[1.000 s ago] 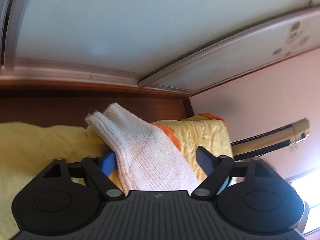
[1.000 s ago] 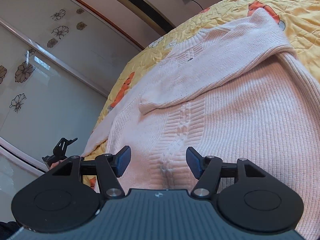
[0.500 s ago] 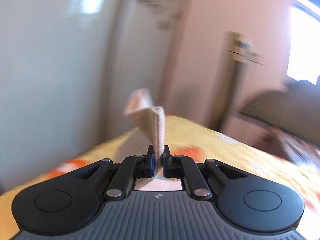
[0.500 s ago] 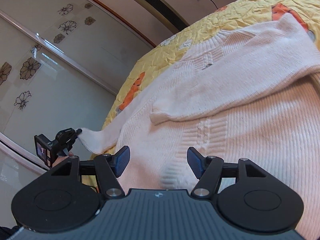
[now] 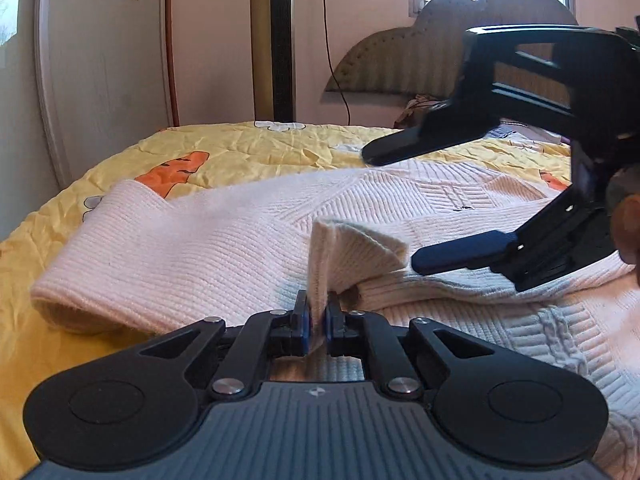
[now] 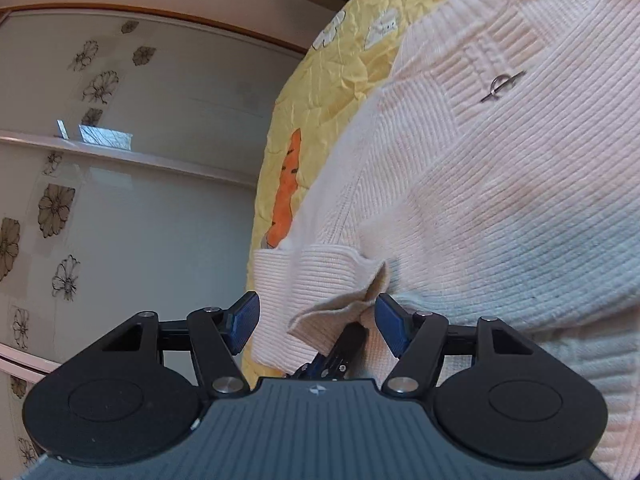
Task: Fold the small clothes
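Observation:
A pale pink knit sweater (image 5: 440, 200) lies spread on a yellow bedspread (image 5: 248, 148). My left gripper (image 5: 316, 320) is shut on the cuff of one sleeve (image 5: 352, 252) and holds it over the sweater's body, with the sleeve folded inward. My right gripper (image 5: 404, 208) is open and hovers just above that cuff, its fingers (image 5: 460, 254) apart. In the right wrist view the right gripper (image 6: 316, 316) is open over the sweater (image 6: 500, 180), with the held cuff (image 6: 344, 300) and the left gripper's tip between its fingers.
A tower fan (image 5: 272, 40) stands beyond the bed by a pink wall. A padded headboard (image 5: 420, 56) is at the back right. A sliding wardrobe door with flower prints (image 6: 100, 160) runs along the bed's left side.
My left gripper shut on the sleeve cuff and swung it in over the sweater's body. My right gripper moved toward the cuff and stayed open.

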`<state>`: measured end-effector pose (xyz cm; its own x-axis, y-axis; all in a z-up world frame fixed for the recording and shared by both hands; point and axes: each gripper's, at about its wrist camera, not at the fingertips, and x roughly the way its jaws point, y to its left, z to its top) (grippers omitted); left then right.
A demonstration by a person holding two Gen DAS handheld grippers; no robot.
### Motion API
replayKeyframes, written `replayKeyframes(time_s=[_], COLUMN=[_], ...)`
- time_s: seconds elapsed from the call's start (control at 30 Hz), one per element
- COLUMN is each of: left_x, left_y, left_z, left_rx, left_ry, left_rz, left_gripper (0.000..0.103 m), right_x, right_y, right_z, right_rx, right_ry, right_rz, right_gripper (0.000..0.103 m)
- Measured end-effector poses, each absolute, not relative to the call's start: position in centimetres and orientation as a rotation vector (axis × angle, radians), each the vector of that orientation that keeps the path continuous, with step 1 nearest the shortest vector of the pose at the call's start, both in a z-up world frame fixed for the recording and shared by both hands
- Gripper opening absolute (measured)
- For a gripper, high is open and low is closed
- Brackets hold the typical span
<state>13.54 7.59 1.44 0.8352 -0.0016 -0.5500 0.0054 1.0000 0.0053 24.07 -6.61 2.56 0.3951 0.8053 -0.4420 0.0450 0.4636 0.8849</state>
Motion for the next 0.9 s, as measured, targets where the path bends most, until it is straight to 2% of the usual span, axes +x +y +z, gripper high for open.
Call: replayKeyframes(time_s=[0.23,0.73,0.8,0.87,0.9], left_x=[12.7,12.4,12.7,12.8,12.9], left_y=[8.4,7.9,7.9,7.8,7.7], left_z=[1.6,1.7,1.7,1.6,1.6], left_rx=[-0.055,-0.034,-0.032,-0.026,-0.024], left_ry=[0.525,0.506,0.519,0.534,0.539], left_rz=[-0.013,-0.02,-0.021,-0.024,-0.028], left_gripper=[0.007,0.007,0.007,0.008,0.01], right_x=[25.5,27.6,27.5,27.3,27.2], right_y=[-3.4,-1.6,-1.1,-0.5,-0.3], right_z=[2.7,1.5,1.9,2.1,2.2], right_rx=[0.835,0.994,0.93,0.83,0.795], right_ry=[1.13,1.232,1.216,1.208,1.199], right_rz=[0.531,0.557,0.551,0.538,0.532], right_gripper=[0.061,0.061,0.047,0.018,0.017])
